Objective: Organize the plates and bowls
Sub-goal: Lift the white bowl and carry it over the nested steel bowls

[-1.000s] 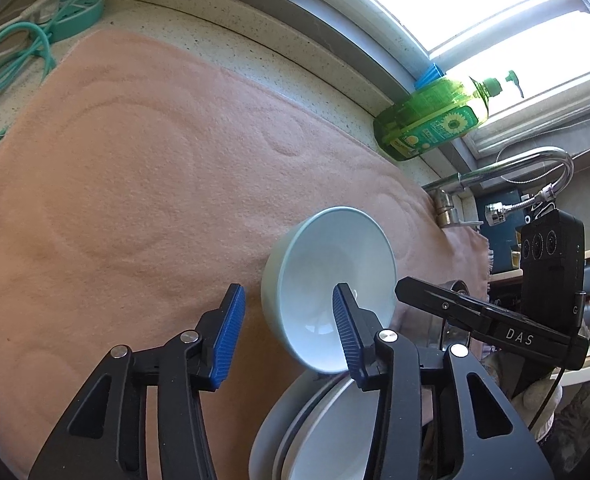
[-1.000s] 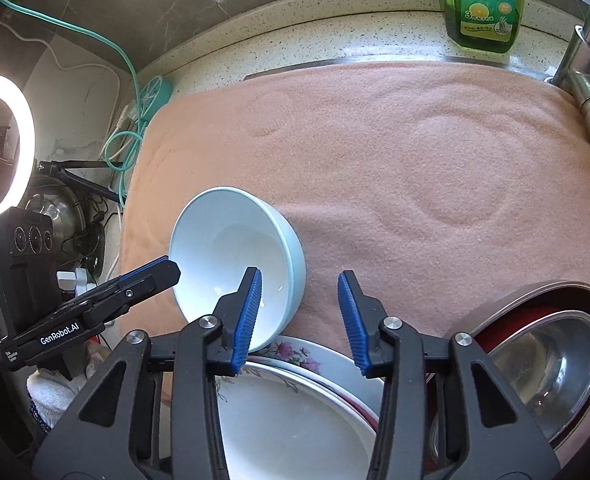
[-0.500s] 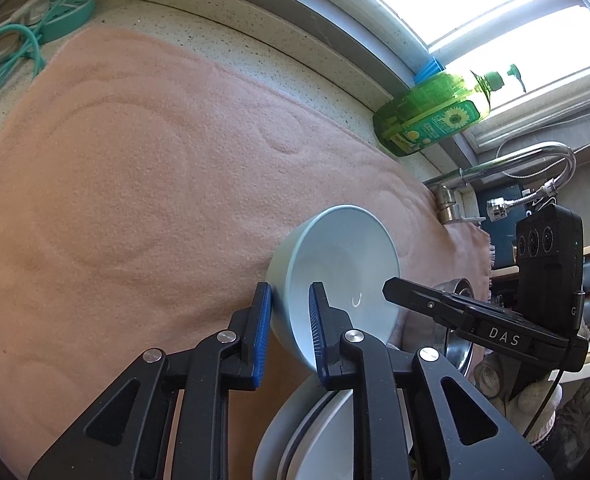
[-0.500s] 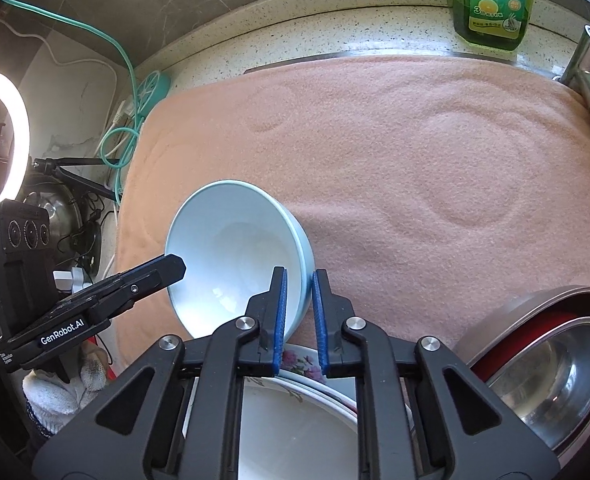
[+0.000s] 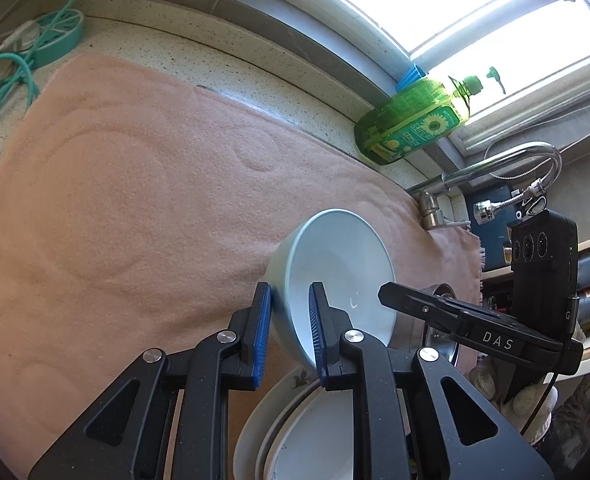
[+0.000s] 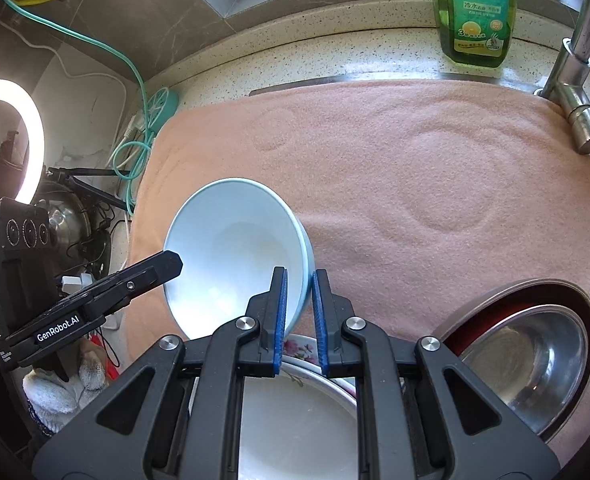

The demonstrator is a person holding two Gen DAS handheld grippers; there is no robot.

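A pale blue bowl (image 5: 343,276) (image 6: 235,248) is held tilted above the pink cloth (image 5: 135,200), pinched from both sides. My left gripper (image 5: 289,300) is shut on its left rim wall. My right gripper (image 6: 298,284) is shut on the opposite rim wall. Beneath the bowl lies a stack of white plates (image 6: 295,420) (image 5: 307,432), the upper ones with a floral edge. In the right wrist view the left gripper's black finger (image 6: 135,280) reaches the bowl from the left.
Nested steel bowls (image 6: 527,356) with a red one between sit at the lower right. A green dish soap bottle (image 6: 475,12) and a tap (image 6: 575,80) stand at the back. Teal cable and power strip (image 5: 35,40) lie left. A ring light (image 6: 7,140) glows at the left.
Both grippers have gone from open to shut on opposite sides of the bowl's rim. The bowl now tilts and sits slightly higher over the plates.
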